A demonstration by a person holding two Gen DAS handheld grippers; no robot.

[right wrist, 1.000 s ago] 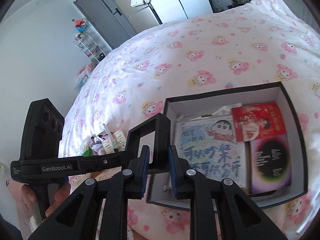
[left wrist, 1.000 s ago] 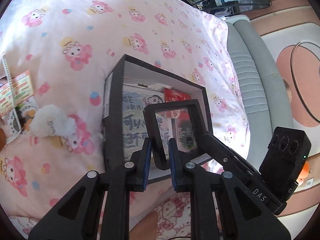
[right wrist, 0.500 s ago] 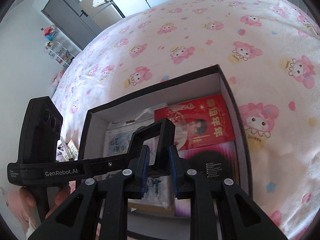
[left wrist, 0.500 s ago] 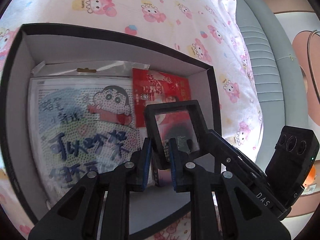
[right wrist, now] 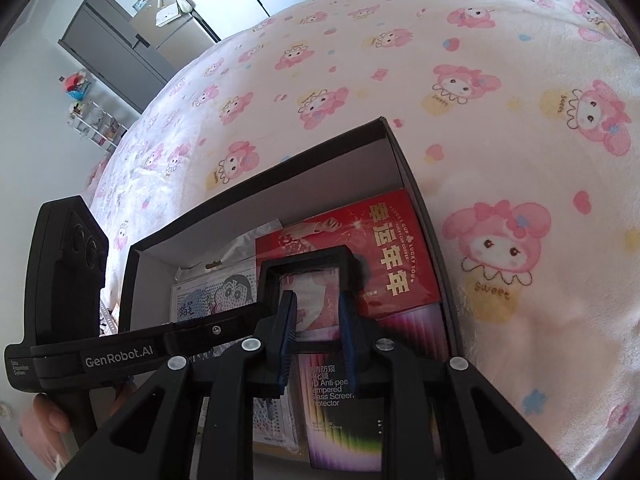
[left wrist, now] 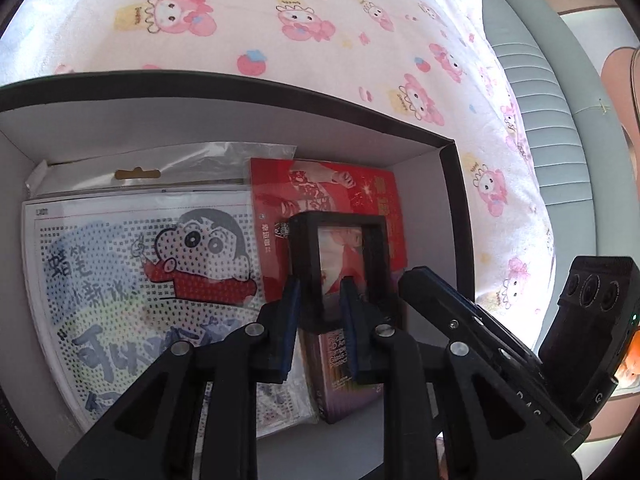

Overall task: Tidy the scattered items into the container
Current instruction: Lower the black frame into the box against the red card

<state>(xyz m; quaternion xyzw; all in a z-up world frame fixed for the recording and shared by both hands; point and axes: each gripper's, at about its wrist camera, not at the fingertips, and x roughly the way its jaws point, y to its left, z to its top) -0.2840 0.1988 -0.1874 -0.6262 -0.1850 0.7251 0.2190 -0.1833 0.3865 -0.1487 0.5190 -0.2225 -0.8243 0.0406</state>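
Note:
A small black picture frame point(left wrist: 338, 220) with a clear pane lies low inside the black box point(left wrist: 280, 88), over a red packet point(left wrist: 360, 196). My left gripper point(left wrist: 320, 292) straddles the frame's lower left corner. Its jaws are opening, and a gap shows beside the rail. My right gripper point(right wrist: 316, 308) straddles the frame point(right wrist: 308, 258) near its bottom rail. Its jaws are opening too, and the pads look clear of the frame. The box point(right wrist: 256, 188) also holds a cartoon dot sheet point(left wrist: 140, 280) and a screen protector pack point(right wrist: 344, 420).
The box sits on a bed with a pink cartoon cover point(right wrist: 480, 120). A grey padded bed edge point(left wrist: 552, 120) runs along the right. A grey cabinet point(right wrist: 112, 52) stands by the far wall. A hand point(right wrist: 48, 420) holds the left gripper's handle.
Both grippers came down with the frame from above the box's near side into the box. Both pairs of jaws have widened slightly, and the frame now rests on the red packet.

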